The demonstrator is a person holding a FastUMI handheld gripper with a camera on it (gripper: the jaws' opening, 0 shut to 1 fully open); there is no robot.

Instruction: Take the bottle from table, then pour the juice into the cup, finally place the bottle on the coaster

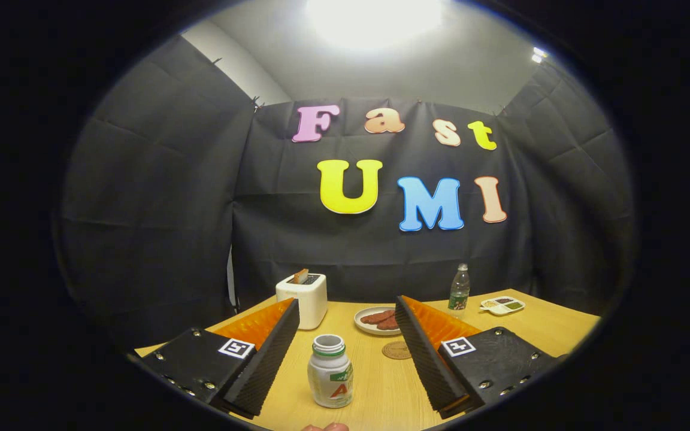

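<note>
Step 1, reaching: gripper (345, 350) spread wide, gripping nothing, small white open-topped plastic bottle (330, 371) upright between fingers. Next probably: clamp bottle, lift.

A toaster (303, 299), plate (362, 321) (reddish slices on it), water bottle (459, 289) and divided dish (502, 306) share the table (548, 329).

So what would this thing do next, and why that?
Probably close the fingers on the small white bottle. The gripper is open, with the bottle standing upright on the table between its fingers, touching neither. Its cap looks off, so a steady, level grip seems wise. The coaster lies just beyond, near the plate.
</note>
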